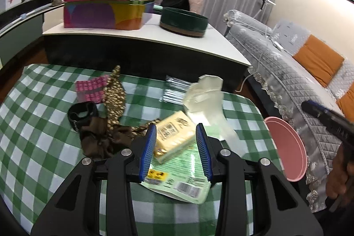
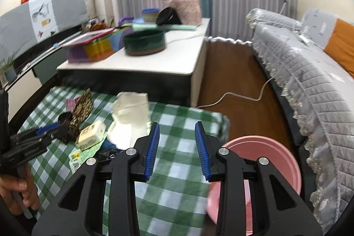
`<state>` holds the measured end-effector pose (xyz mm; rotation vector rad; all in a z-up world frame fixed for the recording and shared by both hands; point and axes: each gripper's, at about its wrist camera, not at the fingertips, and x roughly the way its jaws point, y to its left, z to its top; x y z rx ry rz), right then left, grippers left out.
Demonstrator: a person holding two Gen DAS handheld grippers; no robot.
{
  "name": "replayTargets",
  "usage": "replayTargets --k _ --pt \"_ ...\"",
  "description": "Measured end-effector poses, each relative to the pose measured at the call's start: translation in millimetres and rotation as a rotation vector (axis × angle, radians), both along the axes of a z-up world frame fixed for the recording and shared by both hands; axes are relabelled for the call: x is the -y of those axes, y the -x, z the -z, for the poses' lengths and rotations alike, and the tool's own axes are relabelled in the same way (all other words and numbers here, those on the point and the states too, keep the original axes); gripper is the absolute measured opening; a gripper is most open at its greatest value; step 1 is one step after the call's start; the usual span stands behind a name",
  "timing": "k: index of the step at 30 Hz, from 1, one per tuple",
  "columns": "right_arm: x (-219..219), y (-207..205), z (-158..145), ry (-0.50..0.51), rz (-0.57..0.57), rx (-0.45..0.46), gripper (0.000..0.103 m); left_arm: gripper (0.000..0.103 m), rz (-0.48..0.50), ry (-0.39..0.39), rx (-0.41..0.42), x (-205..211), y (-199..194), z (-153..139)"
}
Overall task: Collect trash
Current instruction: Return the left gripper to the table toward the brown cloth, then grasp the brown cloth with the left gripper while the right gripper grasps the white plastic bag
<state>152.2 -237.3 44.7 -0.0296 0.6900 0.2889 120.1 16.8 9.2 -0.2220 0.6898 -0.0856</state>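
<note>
My left gripper (image 1: 176, 136) is open, its blue pads on either side of a yellow tissue pack (image 1: 174, 136) that lies on a flat green wrapper (image 1: 181, 176). A crumpled clear plastic bag (image 1: 205, 98) stands just beyond. In the right wrist view the same pack (image 2: 91, 134), wrapper (image 2: 81, 155) and white-looking bag (image 2: 131, 118) lie left of my right gripper (image 2: 177, 141), which is open and empty above the green checked cloth (image 2: 174, 171). A pink bin (image 2: 263, 163) stands below the table's right edge; it also shows in the left wrist view (image 1: 287, 147).
Brown and gold patterned cloth (image 1: 110, 116), a black band (image 1: 81, 114) and a pink patterned packet (image 1: 91, 90) lie left on the checked table. A white low table (image 1: 154, 34) with boxes stands behind. A grey-covered sofa (image 2: 309, 85) is on the right, a cable (image 2: 232, 96) on the floor.
</note>
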Motion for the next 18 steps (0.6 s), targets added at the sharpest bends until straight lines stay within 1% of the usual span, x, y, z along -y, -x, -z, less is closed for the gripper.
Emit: replayTargets --k 3,10,12,14,16,18 --pt "-20 -7 15 0.013 -0.041 -0.035 0.034 0.036 -0.024 0.005 -0.001 -9 -3 1" --pt "-58 -19 51 0.062 -0.109 -0.114 0.034 0.036 -0.095 -0.031 -0.001 -44 -4 6" --pt "-65 -23 60 0.074 -0.118 -0.14 0.036 0.036 -0.115 -0.031 -0.014 -55 -5 10" --pt "-71 -26 71 0.086 -0.126 -0.178 0.041 0.037 -0.133 -0.026 -0.04 -66 -6 17" --pt "-75 -29 82 0.104 -0.128 -0.21 0.044 0.04 -0.149 -0.022 -0.075 -76 -8 26" --pt "-78 -32 92 0.124 -0.133 -0.244 0.046 0.05 -0.164 -0.027 -0.105 -80 -11 34"
